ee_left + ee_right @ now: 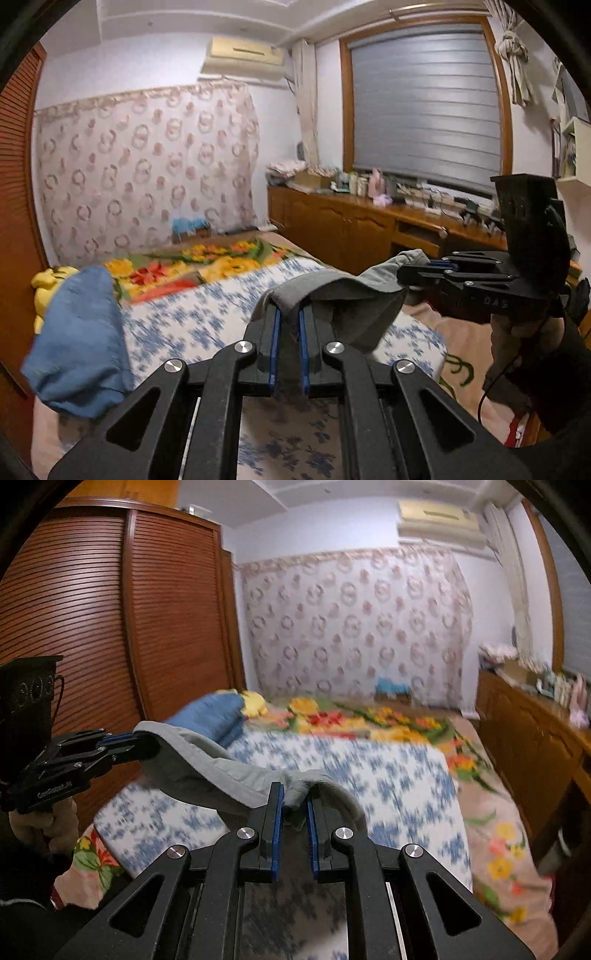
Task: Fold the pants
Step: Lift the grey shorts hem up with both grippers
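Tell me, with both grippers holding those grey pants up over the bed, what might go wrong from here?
1. Each grip is small: the left gripper and right gripper pinch only an edge of the grey pants, so the fabric could slip out.
2. The cloth sags between them, so it may land creased on the blue-flowered sheet.
3. The blue garment lies close by and might get snagged or dragged.

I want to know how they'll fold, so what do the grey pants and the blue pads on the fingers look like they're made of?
Grey pants: probably soft matte knit, like sweatpants; it droops in rounded folds without sharp creases. Blue pads: look like rubber or foam strips, flat, matte, set inside the black fingers; which one is unclear.
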